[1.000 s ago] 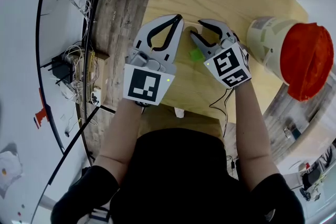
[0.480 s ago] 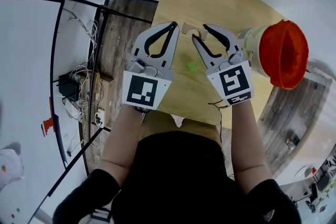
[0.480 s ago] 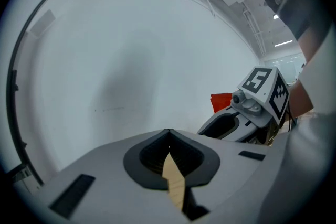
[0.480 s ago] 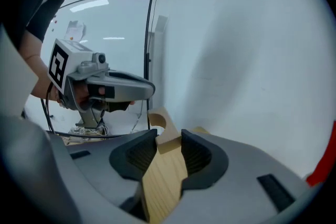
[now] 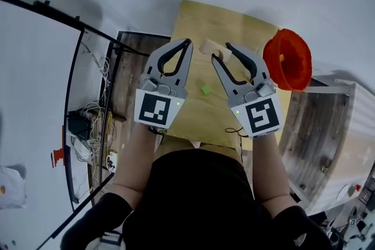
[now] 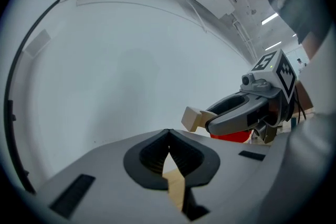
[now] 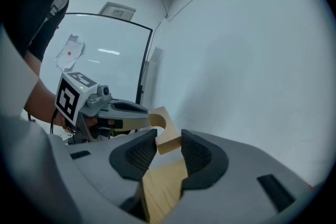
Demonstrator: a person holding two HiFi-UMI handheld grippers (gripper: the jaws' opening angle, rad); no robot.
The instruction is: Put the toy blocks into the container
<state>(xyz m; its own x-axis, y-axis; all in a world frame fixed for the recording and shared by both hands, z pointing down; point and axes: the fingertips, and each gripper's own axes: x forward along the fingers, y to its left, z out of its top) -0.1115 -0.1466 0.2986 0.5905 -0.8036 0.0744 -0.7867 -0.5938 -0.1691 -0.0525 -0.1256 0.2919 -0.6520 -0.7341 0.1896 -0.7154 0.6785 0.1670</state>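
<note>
Blk top; grey left gripper, right gripper w/ b&w cubes

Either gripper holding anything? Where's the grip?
Right gripper pinches the wooden arch block by one end, arch protruding; left gripper shut, empty.

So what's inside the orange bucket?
Inside the orange container the head view shows one small yellowish thing, too small to name. The container's wall covers part of the bottom, so anything lying there cannot be seen.
</note>
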